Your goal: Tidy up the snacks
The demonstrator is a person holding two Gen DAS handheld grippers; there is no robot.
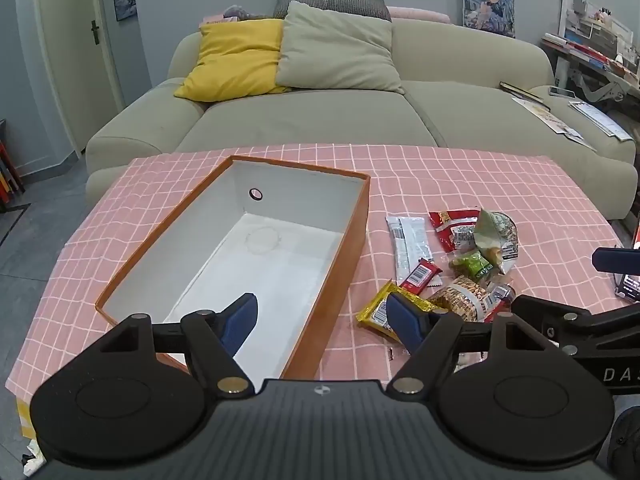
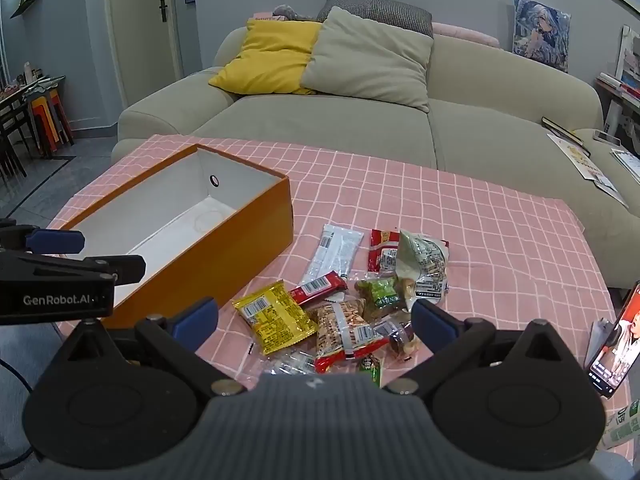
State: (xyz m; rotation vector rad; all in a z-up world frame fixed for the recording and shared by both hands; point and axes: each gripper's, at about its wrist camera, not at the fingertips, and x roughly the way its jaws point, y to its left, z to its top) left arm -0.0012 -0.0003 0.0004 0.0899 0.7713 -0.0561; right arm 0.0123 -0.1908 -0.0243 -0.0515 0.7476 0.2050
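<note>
An open orange box with a white empty inside stands on the pink checked tablecloth; it also shows in the right wrist view. To its right lies a pile of snack packets: a yellow packet, a white packet, a small red bar, a red packet and a peanut packet. My left gripper is open and empty over the box's near right wall. My right gripper is open and empty just above the near side of the pile.
A beige sofa with a yellow cushion and a grey one stands behind the table. A phone with a lit screen leans at the table's right edge. Books and papers lie on the sofa's right end.
</note>
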